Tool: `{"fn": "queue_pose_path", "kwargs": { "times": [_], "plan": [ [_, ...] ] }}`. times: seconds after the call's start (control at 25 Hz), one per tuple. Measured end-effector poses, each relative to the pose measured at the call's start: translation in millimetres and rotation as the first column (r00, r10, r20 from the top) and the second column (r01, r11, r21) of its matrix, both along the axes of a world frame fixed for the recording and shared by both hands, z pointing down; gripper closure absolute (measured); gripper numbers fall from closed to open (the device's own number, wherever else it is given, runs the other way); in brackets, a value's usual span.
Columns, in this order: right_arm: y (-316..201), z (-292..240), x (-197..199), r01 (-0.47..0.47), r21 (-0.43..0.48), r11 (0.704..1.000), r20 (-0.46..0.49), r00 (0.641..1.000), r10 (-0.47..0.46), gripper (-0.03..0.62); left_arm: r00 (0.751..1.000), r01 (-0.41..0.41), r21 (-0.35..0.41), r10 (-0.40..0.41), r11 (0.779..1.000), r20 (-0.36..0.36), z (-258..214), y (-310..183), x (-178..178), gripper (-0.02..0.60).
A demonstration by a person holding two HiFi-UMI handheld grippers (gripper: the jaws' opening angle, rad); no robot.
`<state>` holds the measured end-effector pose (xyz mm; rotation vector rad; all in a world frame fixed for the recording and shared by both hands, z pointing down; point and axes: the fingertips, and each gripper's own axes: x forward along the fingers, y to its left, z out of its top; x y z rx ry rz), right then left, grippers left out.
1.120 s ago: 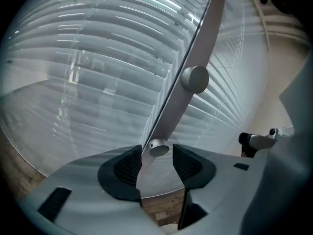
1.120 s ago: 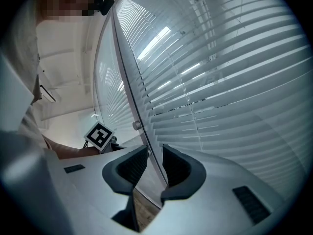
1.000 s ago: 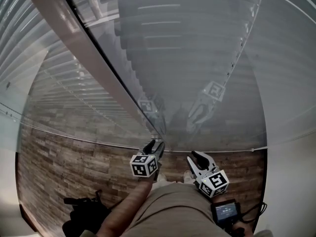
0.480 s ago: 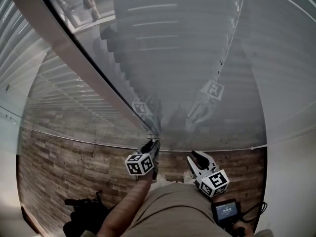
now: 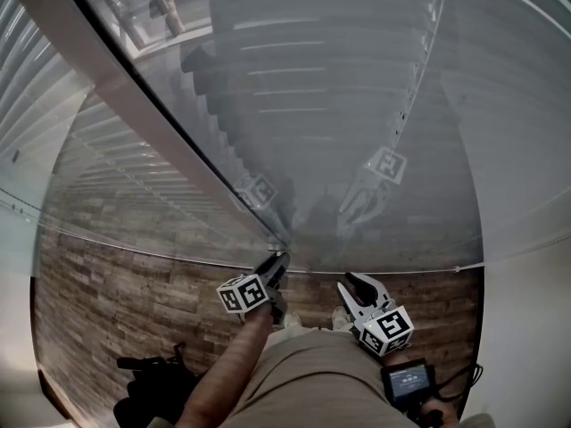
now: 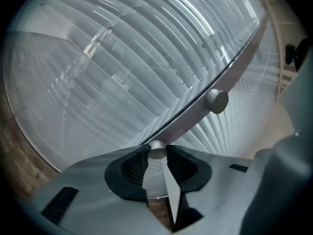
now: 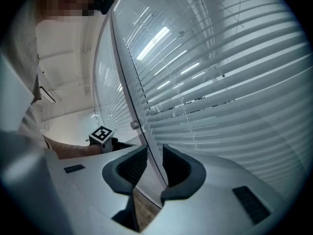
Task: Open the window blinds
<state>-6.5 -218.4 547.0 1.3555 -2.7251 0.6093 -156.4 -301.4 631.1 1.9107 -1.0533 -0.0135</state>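
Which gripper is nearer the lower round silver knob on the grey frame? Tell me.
Left. The left gripper has just closed its jaws on the lower round silver knob; the right gripper hangs open, apart from it.

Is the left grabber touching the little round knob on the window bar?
Touching. The left gripper view shows it: the left gripper has just been closing its jaws, and both pads press the knob.
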Motion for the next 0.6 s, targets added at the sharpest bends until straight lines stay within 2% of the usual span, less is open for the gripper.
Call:
{"fn": "queue_pose_path", "kwargs": {
  "times": [0.28, 0.6],
  "plan": [
    [-2.0, 0.4, -3.7, 0.006, 0.001, 1.000, -0.005, 1.000, -0.006, 0.490, 0.988, -0.002, -0.036, -0.004, 0.999, -0.155, -2.5, -1.0, 1.9, 0.445],
    [-3.3, 7.2, -7.8, 0.003, 0.004, 1.000, -0.007, 1.000, -0.003, 0.490, 0.947, -0.036, -0.085, 0.007, 0.996, -0.320, 4.0, -3.5, 2.0, 0.445]
  ]
}}
